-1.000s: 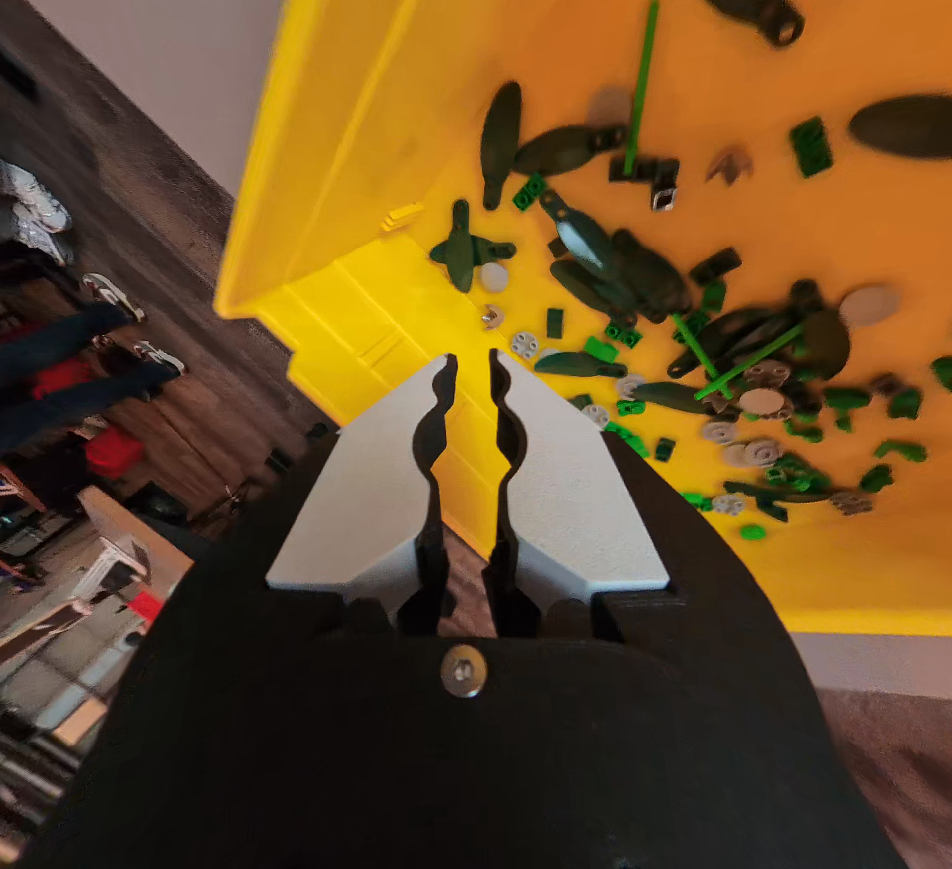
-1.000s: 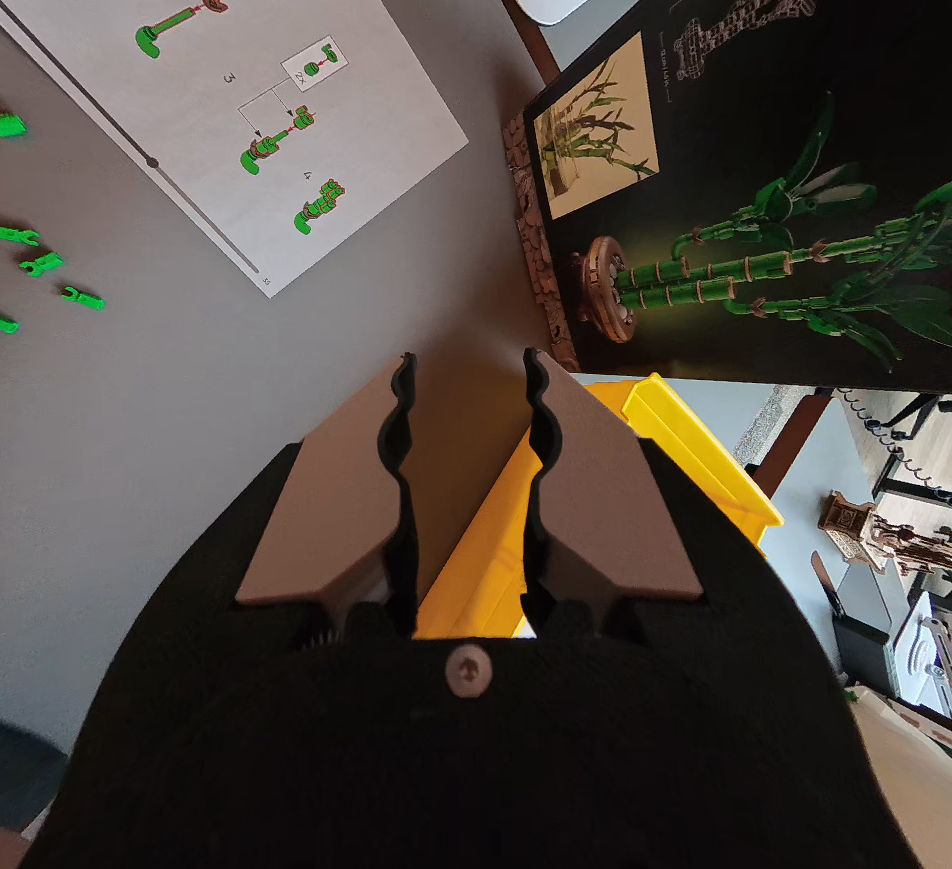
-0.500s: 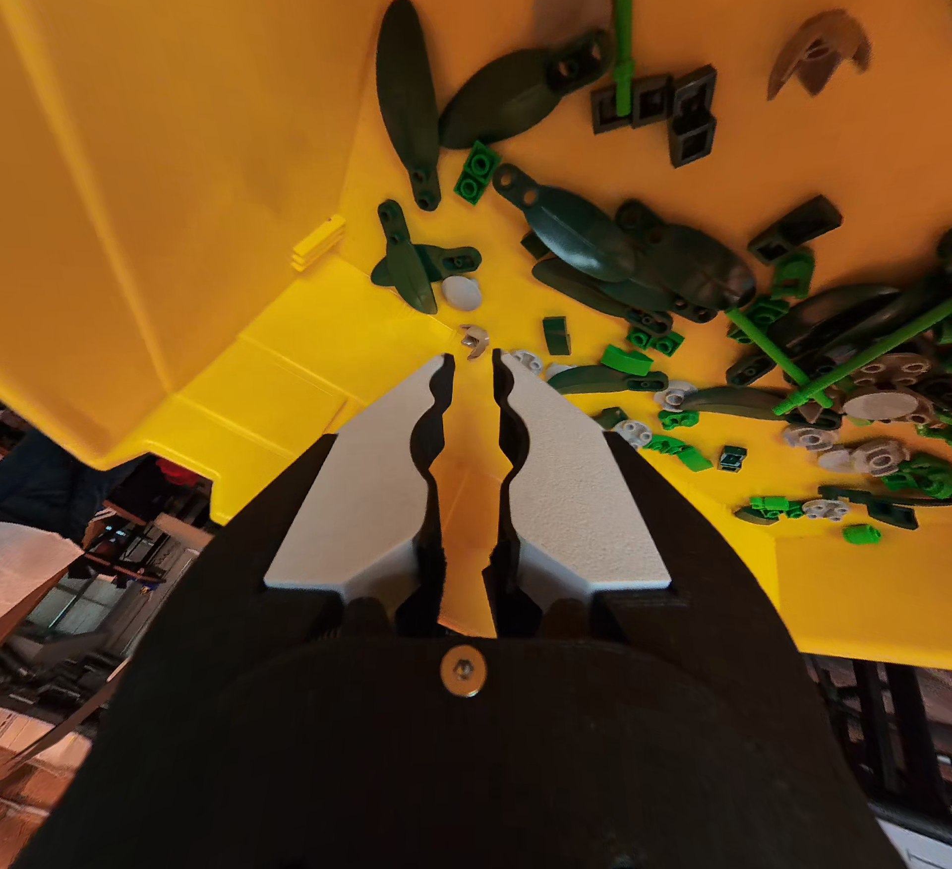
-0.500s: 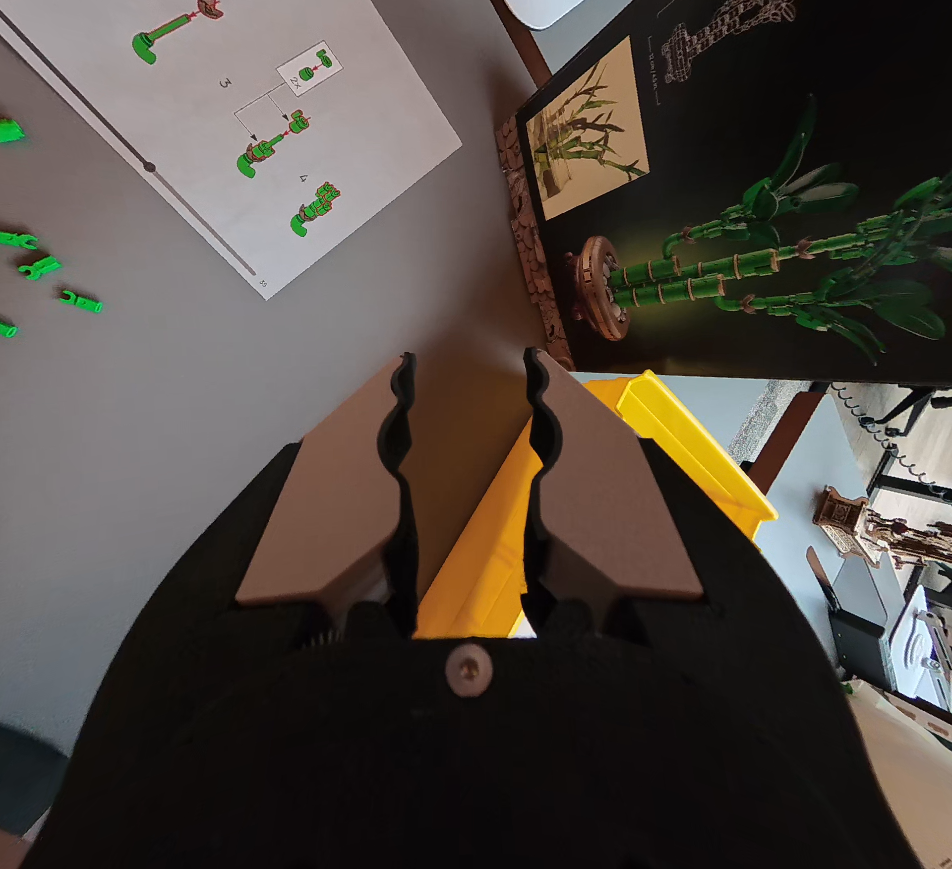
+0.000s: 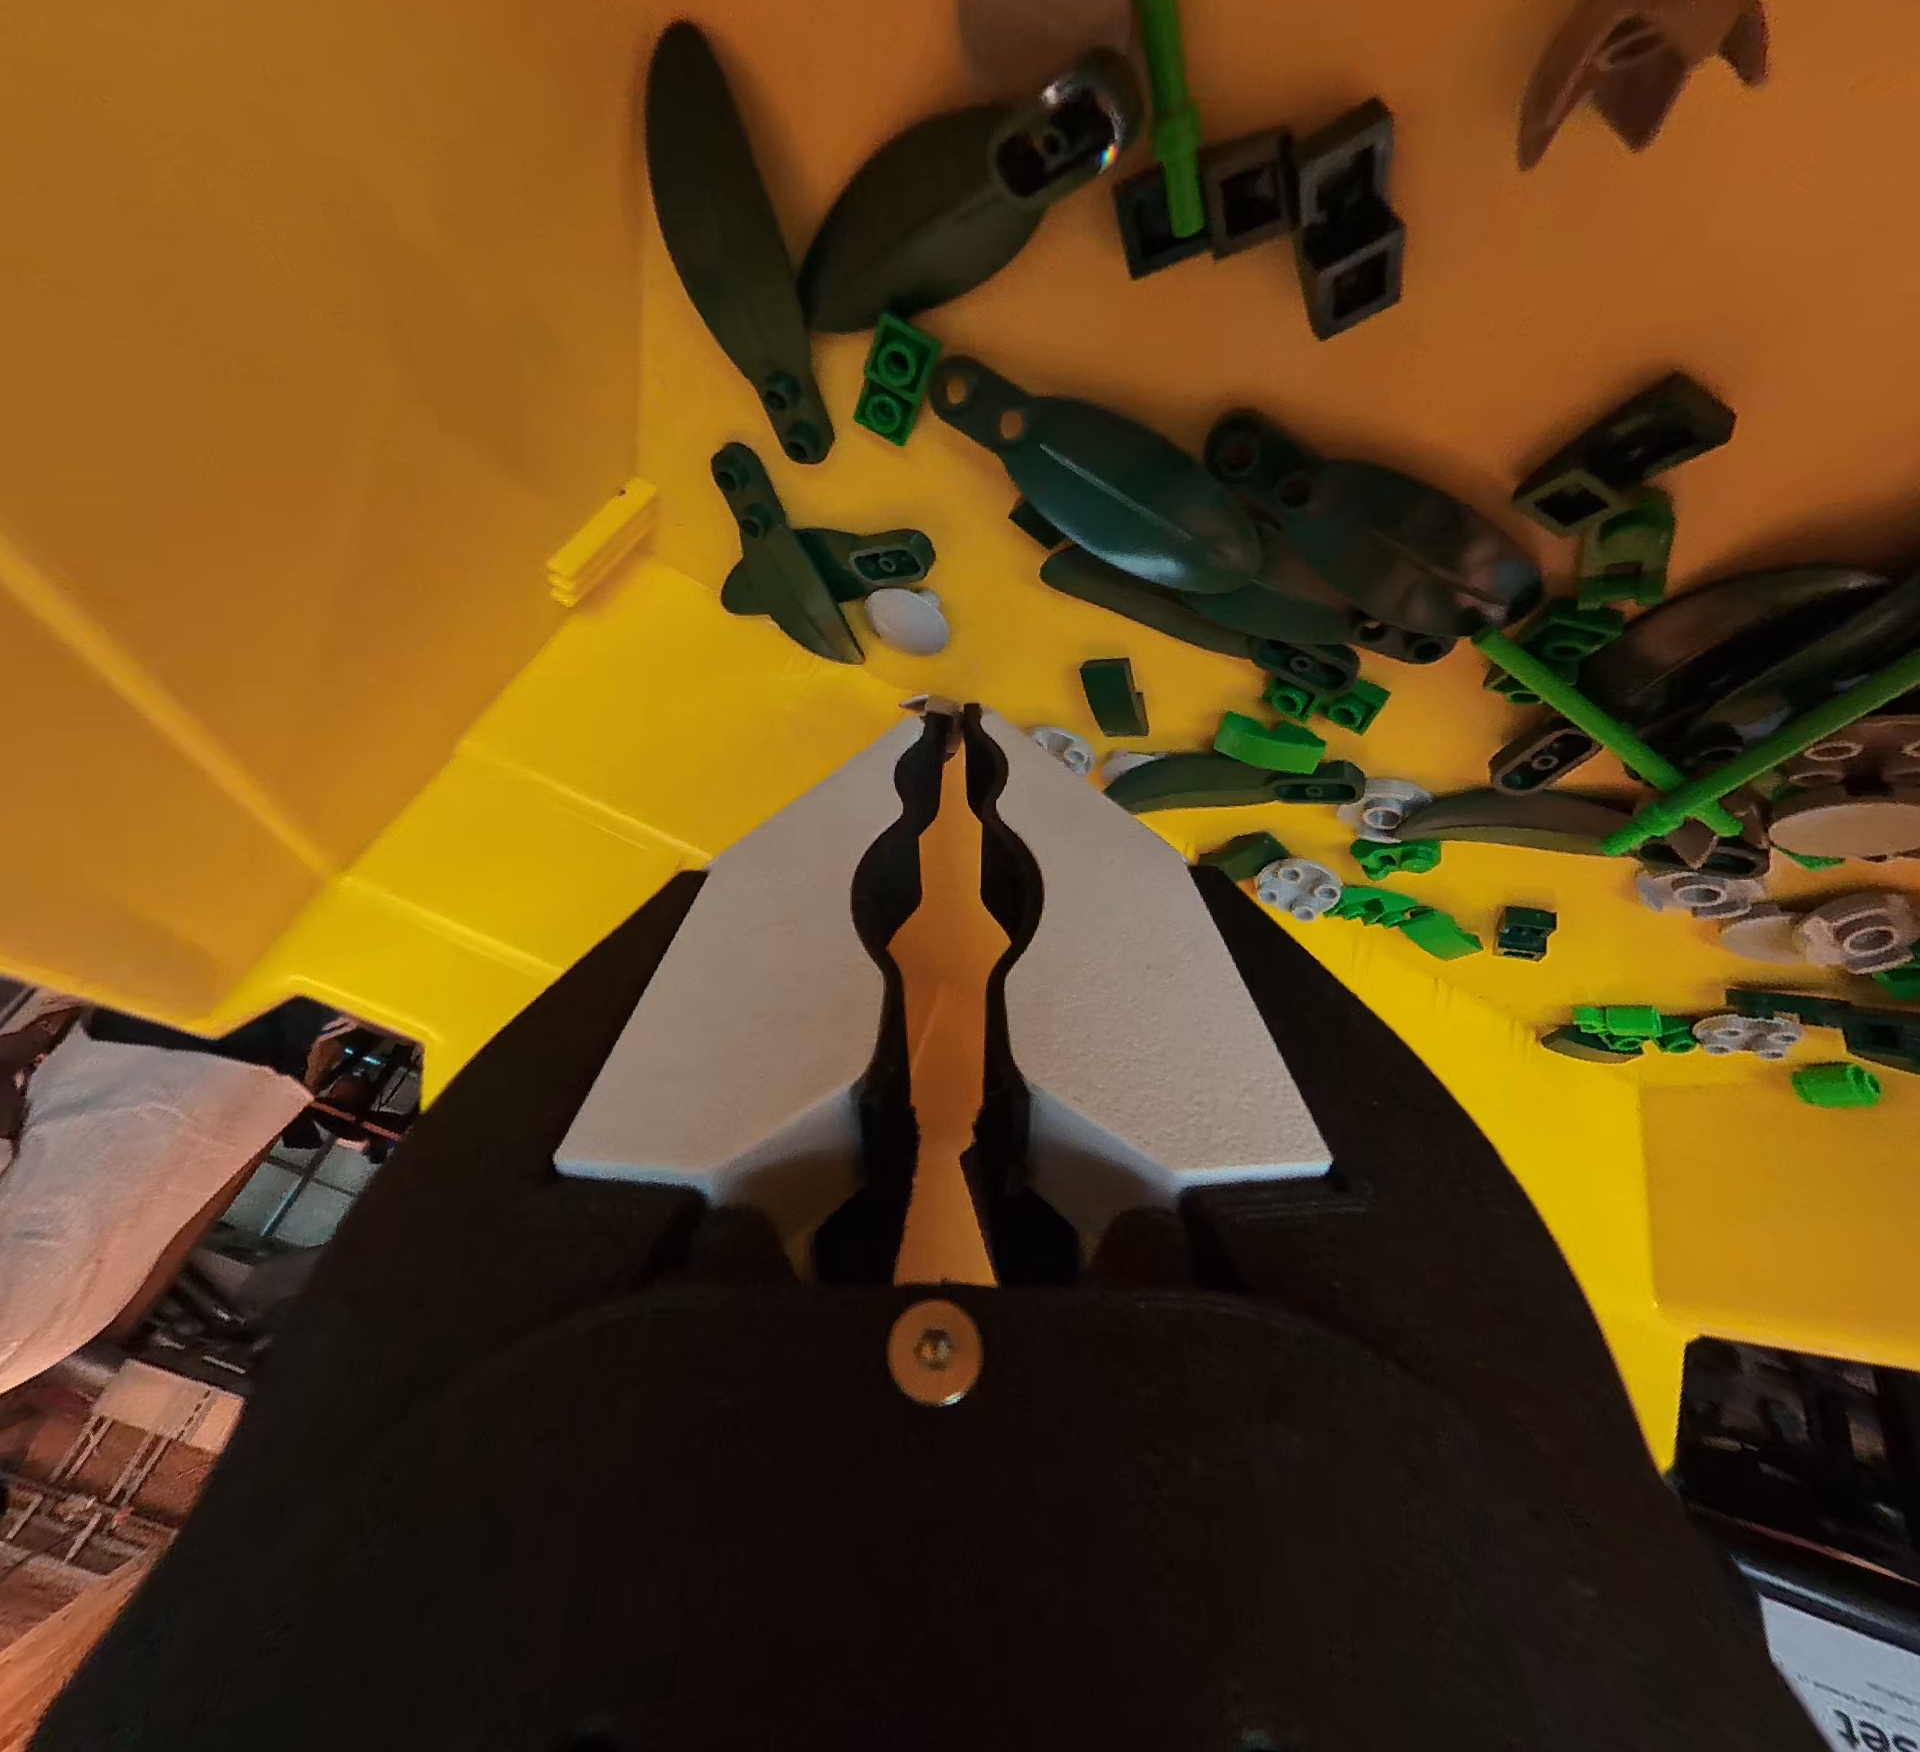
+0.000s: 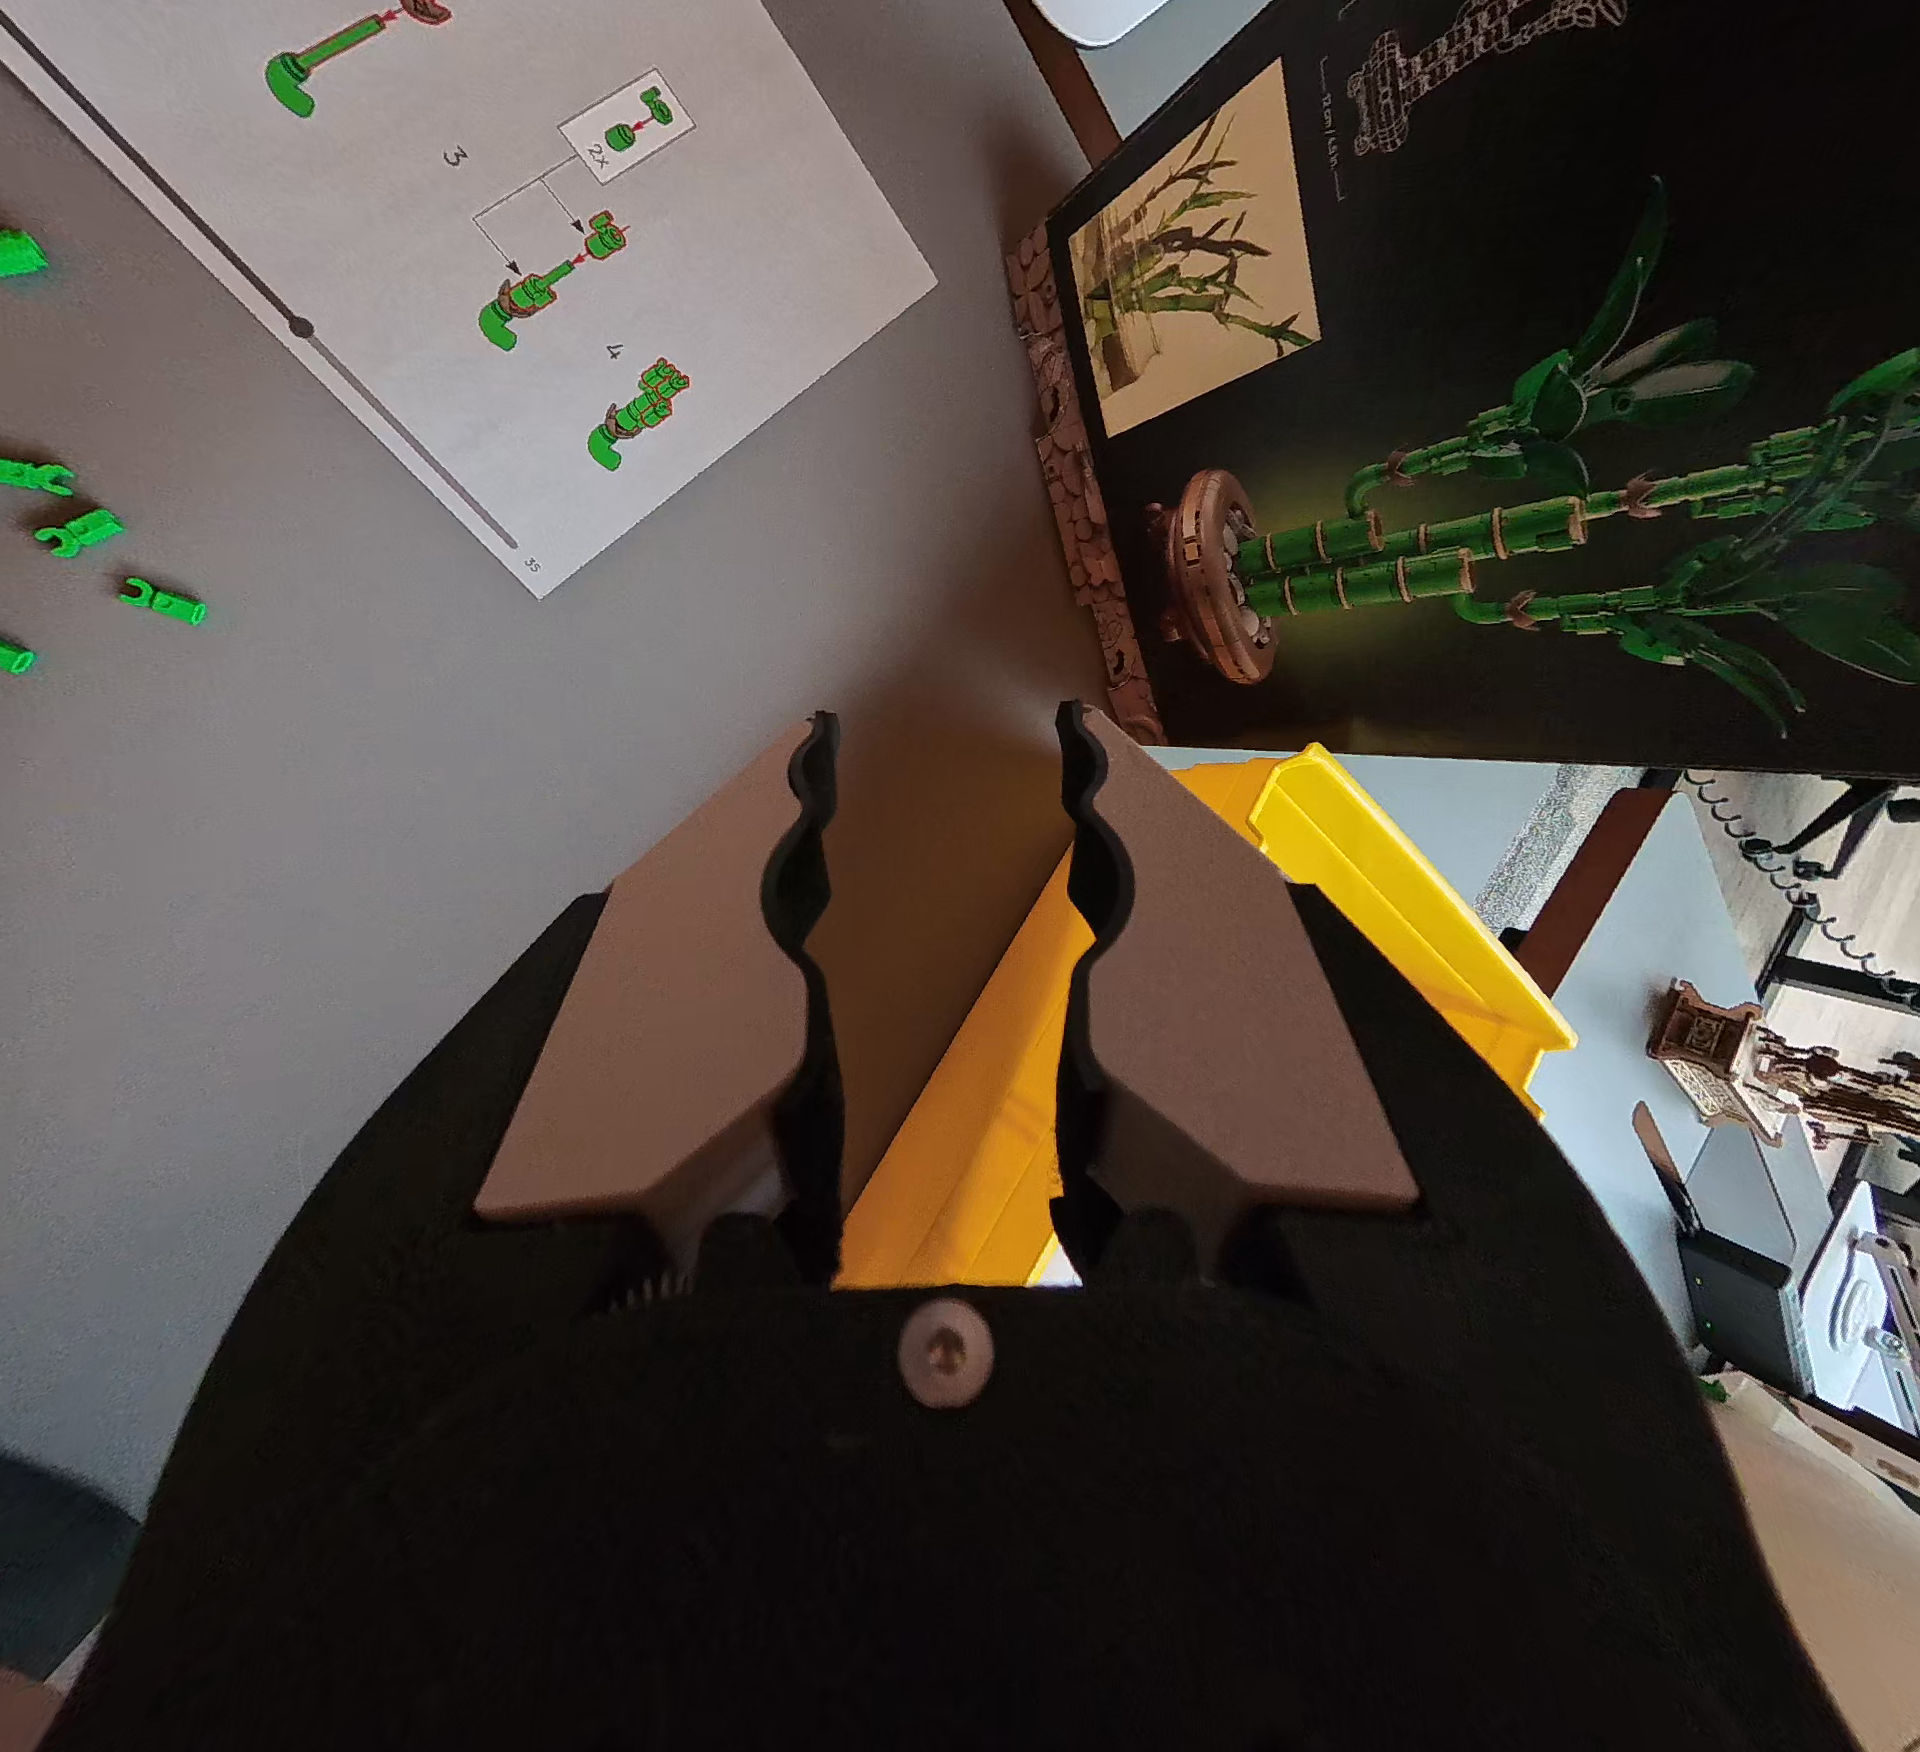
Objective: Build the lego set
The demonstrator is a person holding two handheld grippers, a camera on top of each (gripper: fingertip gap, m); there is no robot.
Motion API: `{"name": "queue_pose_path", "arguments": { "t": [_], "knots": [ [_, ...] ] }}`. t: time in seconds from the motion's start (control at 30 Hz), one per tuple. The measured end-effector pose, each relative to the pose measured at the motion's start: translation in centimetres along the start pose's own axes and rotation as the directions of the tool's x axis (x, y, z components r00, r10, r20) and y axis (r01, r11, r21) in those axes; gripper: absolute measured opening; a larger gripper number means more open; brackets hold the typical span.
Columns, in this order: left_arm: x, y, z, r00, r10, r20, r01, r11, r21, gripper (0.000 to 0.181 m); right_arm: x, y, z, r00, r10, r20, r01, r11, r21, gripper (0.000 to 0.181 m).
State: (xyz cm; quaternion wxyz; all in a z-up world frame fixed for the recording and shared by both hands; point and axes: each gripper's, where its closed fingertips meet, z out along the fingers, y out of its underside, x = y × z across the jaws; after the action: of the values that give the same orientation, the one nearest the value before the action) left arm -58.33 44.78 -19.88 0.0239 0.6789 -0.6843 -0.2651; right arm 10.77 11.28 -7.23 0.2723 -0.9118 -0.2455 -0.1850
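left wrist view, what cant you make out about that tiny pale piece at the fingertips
- Small pale grey piece: left wrist view; the left gripper tips cover most of it, so shape and grip are unclear.
- Yellow plastic bin: right wrist view; inside hidden by its wall and the right gripper.
- Bright green clip pieces: cut off at the left edge.

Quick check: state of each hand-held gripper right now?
Left hand-held gripper: closed on a small pale piece in the yellow bin.
Right hand-held gripper: open, empty.
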Motion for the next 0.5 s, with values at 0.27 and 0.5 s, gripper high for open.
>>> {"name": "queue_pose_path", "arguments": {
  "t": [0.27,0.5],
  "knots": [
    [-2.2,-0.2,-7.3,0.983,-0.156,0.102,0.129,0.965,0.229,0.001,0.4,0.0,-0.5,1.0,0.006,-0.006,-0.006,1.0,0.022,0.042],
    [2.8,-11.6,-25.5,0.959,-0.213,0.187,0.01,0.685,0.729,0.002,0.6,-1.3,-1.9,1.0,0.015,-0.022,-0.013,0.996,0.09,0.043]
  ]
}}
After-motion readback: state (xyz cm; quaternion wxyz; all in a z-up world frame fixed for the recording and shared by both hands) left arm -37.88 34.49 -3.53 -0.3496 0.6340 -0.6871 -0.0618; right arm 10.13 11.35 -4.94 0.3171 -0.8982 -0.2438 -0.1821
